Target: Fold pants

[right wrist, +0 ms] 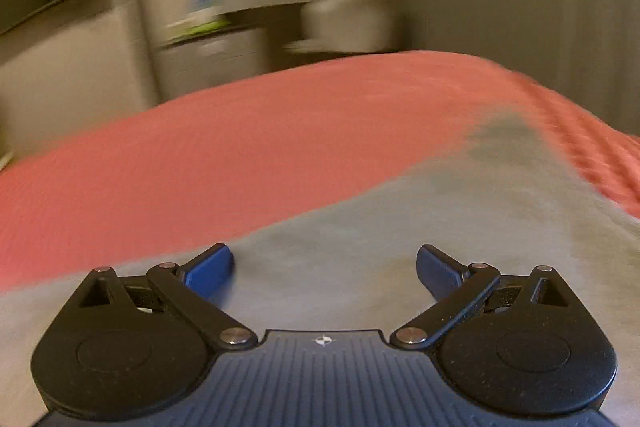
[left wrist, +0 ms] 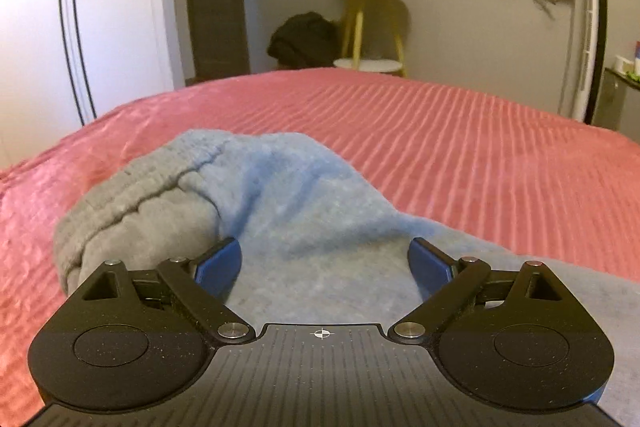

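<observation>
While spread, two tongs (left wrist: 325,261) (right wrist: 325,265), one pants (left wrist: 280,195).

Pants: one pair of soft grey fleece jogging pants (left wrist: 304,211), lying on a pink ribbed bedspread (left wrist: 460,147). Bunched, gathered end at far left, humped and creased, with a dark seam fold; the rest spreads flatter toward near right. In the blurred right wrist view, grey cloth (right wrist: 440,211) stretches to far right.
</observation>
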